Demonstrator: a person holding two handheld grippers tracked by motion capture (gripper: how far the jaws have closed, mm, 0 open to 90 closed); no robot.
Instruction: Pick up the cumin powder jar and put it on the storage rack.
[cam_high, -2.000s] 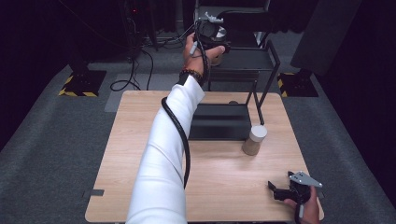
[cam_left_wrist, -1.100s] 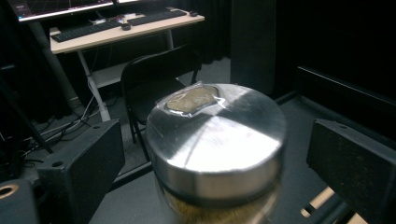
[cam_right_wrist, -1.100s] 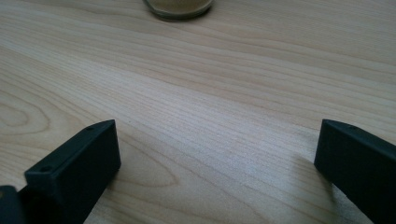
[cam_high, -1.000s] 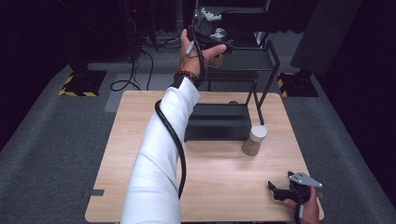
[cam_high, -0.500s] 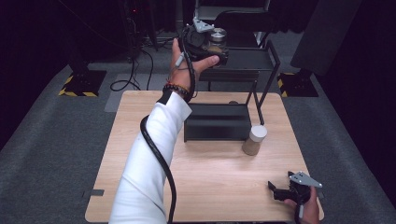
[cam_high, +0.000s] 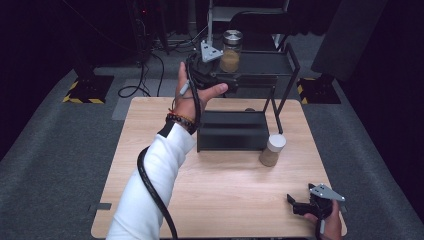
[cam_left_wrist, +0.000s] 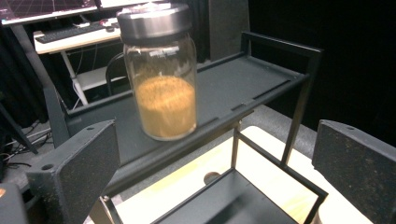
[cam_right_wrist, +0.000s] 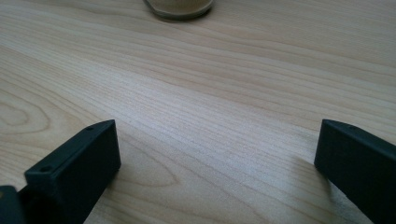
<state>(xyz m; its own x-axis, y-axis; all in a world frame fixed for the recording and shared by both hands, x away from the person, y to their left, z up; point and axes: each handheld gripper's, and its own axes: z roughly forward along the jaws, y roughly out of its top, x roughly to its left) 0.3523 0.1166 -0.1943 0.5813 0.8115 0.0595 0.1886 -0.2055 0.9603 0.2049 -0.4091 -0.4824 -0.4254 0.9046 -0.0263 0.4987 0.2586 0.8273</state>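
Observation:
A glass jar (cam_high: 231, 50) with a metal lid, half full of brown powder, stands upright on the top shelf (cam_high: 270, 62) of a black rack. In the left gripper view the jar (cam_left_wrist: 161, 79) stands ahead of the jaws, apart from them. My left gripper (cam_high: 220, 75) is just short of the shelf's left end, and its jaws have just been opening with nothing between them (cam_left_wrist: 215, 140). My right gripper (cam_high: 299, 205) rests open at the table's front right corner, low over bare wood (cam_right_wrist: 215, 140).
A second jar (cam_high: 272, 150) with a pale lid stands on the wooden table (cam_high: 225, 190) right of the rack's lower black tray (cam_high: 230, 130); its base (cam_right_wrist: 180, 7) lies far ahead of the right jaws. Cables and chairs lie on the floor beyond the table.
The left hand has drawn back to the left and down from the shelf. The jar it held now stands free on the top shelf. The right gripper has not moved.

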